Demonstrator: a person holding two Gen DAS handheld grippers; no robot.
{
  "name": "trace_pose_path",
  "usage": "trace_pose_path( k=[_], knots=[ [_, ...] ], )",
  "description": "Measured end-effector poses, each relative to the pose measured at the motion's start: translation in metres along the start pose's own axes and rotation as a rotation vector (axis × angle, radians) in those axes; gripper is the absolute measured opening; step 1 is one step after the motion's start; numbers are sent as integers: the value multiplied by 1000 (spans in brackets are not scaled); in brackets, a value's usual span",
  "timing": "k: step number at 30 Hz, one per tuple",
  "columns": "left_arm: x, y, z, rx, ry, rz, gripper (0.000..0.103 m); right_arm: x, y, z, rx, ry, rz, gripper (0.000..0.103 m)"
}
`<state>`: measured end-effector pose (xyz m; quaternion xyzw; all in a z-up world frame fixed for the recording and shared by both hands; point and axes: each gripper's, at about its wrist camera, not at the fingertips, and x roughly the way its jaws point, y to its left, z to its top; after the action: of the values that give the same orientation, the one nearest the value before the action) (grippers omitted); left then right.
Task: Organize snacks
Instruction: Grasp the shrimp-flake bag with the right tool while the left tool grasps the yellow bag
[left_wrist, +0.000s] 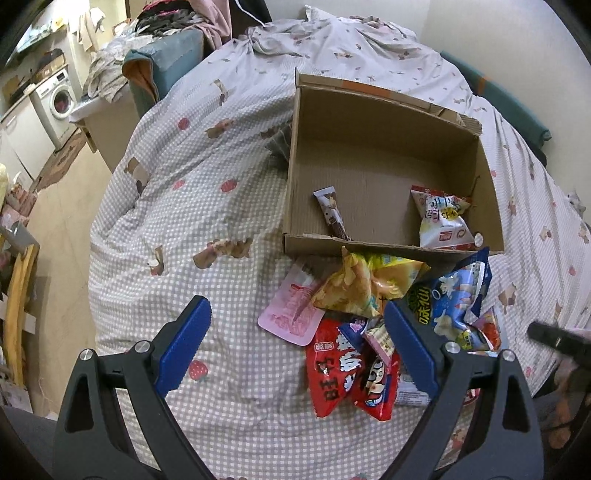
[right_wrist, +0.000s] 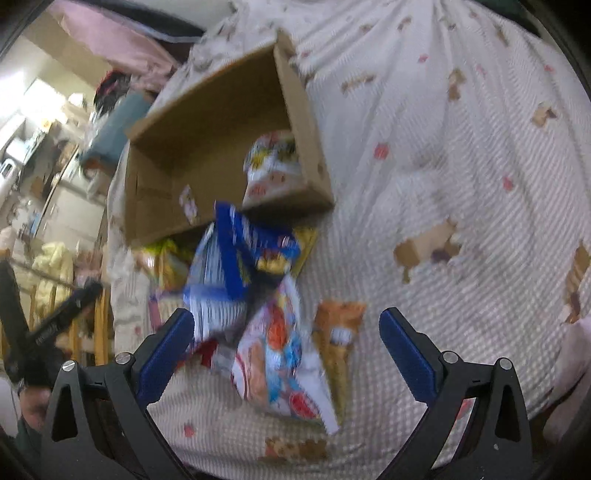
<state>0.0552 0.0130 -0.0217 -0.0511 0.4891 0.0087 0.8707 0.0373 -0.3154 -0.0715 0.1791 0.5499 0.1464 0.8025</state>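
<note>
- Left gripper (left_wrist: 297, 343): jaws spread wide, nothing between them, hovering over the checked bedspread (left_wrist: 207, 206). Its right blue finger (left_wrist: 410, 347) overlaps the snack pile at about 4 o'clock in the left wrist view.
- Right gripper (right_wrist: 286, 350): jaws also wide apart, gripping nothing. The right wrist view is motion-blurred, so packet detail is poor.
- Cardboard box (left_wrist: 369, 122): open top, sits on the bed at 1 o'clock of the left view, flaps up.
- Inside the box: a slim brown stick packet (left_wrist: 332, 212) leaning on the near wall, and a white puffy bag (left_wrist: 443, 221) in the near right corner. The two are well apart.
- Snack pile lies on the bedspread just outside the box's near wall, at 4 to 5 o'clock.
- Yellow chip bag (left_wrist: 362, 288) on top of the pile, touching the box wall.
- Pink flat packet (left_wrist: 291, 310) at the pile's left edge, partly under the yellow bag.
- Red bag (left_wrist: 332, 373) nearest the camera, flat on the bedspread.
- Blue popcorn bag (left_wrist: 454, 295) on the pile's right side; in the right view it sits at 11 o'clock of the jaw gap (right_wrist: 240, 266), crumpled and raised.
- White bag with a colourful print (right_wrist: 280, 362) lies between the right gripper's fingers, untouched as far as blur allows.
- Orange-brown stick packet (right_wrist: 338, 332) just right of it.
- Washing machine (left_wrist: 59, 99) at 10 o'clock, far off.
</note>
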Motion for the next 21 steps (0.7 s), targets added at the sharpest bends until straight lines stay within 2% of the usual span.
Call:
trace_pose_path(
  k=[2,5,8,12,15,16,18,21],
  knots=[
    [1,2,0,-9,4,-6,93,10,7,-5,-34,53,7,102],
    [0,4,0,-12,8,-3,93,31,25,-12,-138,128,-88,101],
    [0,10,1,-26,8,6,93,57,39,-19,-198,212,-123,90],
    [3,20,-1,-41,24,20,93,82,52,-28,-284,279,-206,83],
    [8,27,-5,-45,51,28,93,89,56,-30,-315,289,-243,79],
    [10,28,-6,-43,61,32,93,89,56,-31,-321,287,-242,70],
    [14,30,-9,-40,81,33,93,85,55,-33,-317,286,-212,60],
    [20,34,-13,-58,119,24,93,70,50,-33,-286,272,-160,54]
  ],
)
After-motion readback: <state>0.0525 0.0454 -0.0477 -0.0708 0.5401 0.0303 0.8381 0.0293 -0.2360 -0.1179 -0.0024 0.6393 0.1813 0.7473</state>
